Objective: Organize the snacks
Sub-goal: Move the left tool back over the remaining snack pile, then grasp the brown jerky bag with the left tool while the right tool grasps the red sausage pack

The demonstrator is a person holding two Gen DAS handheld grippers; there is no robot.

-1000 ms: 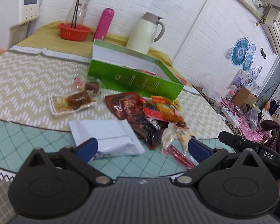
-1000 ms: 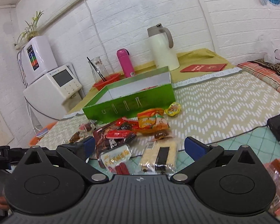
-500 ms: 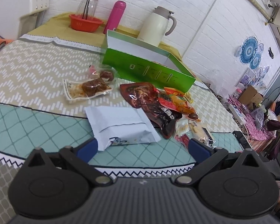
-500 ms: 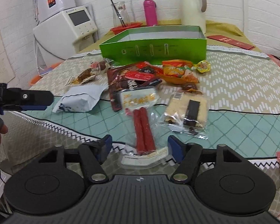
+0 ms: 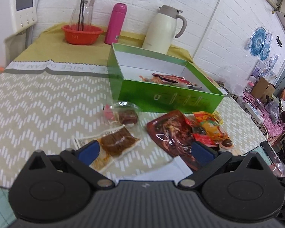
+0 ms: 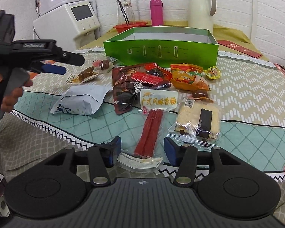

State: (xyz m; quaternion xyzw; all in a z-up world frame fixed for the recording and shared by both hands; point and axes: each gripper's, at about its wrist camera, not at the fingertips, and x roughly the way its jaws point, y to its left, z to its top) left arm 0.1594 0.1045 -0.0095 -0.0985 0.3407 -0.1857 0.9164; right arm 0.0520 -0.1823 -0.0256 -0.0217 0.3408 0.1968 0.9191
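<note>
1. The sausage pack (image 6: 152, 127) lies on the table's (image 6: 256, 102) near edge, in front of the snack pile, its near end between the right gripper's (image 6: 141, 149) pads.
2. That gripper's jaws have just been closing; gaps remain on both sides, so nothing is gripped.
3. The left gripper (image 5: 145, 151) hangs wide open over a brown snack pack (image 5: 115, 142), empty.
4. The green box (image 5: 167, 93) behind the pile holds 2 or more packets.
</note>
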